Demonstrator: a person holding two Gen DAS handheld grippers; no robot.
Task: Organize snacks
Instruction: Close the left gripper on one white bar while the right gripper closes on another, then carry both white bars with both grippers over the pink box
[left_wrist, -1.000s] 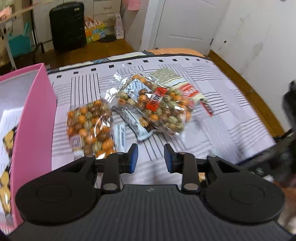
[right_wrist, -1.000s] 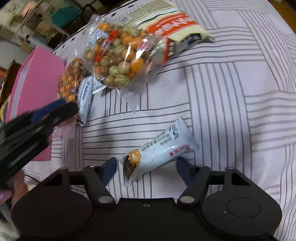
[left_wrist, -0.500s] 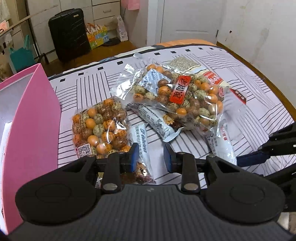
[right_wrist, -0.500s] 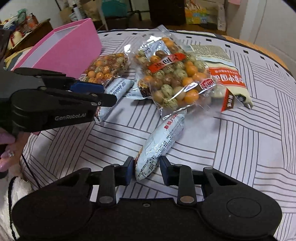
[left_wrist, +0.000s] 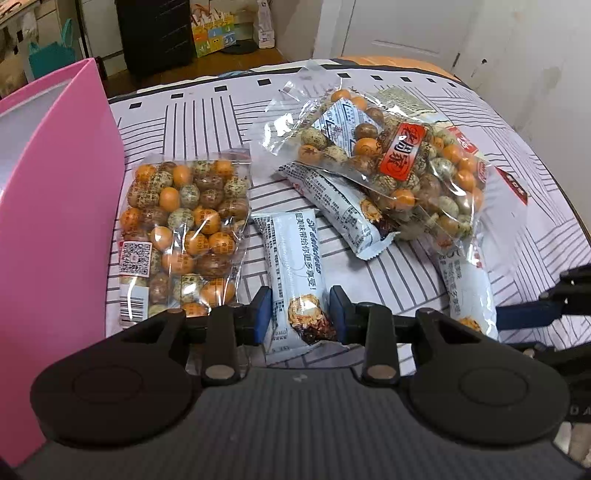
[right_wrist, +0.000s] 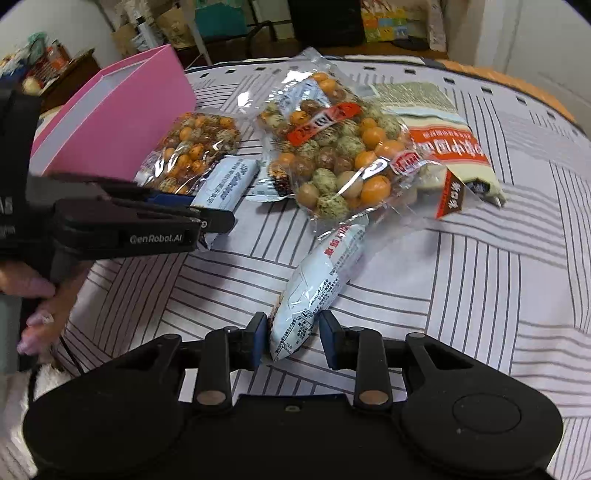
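Snack packs lie on a striped cloth. My left gripper (left_wrist: 300, 314) straddles the near end of a pale blue snack bar (left_wrist: 297, 266); small gaps show beside both pads. My right gripper (right_wrist: 293, 338) is shut on a second pale blue snack bar (right_wrist: 317, 288), whose far end lies under a big clear bag of coated nuts (right_wrist: 332, 147). That bag shows in the left wrist view (left_wrist: 391, 162) over a third bar (left_wrist: 340, 206). A smaller bag of nuts (left_wrist: 181, 229) lies beside the pink box (left_wrist: 55, 206).
A cream and orange packet (right_wrist: 439, 136) lies at the far right under the big bag. The pink box (right_wrist: 110, 118) stands open at the left. The left gripper's body (right_wrist: 125, 218) crosses the right wrist view. A black suitcase (left_wrist: 155, 33) stands on the floor beyond.
My left gripper moved forward and now straddles the near snack bar. My right gripper closed on its bar between 1.0 s and 0.5 s ago and still holds it.
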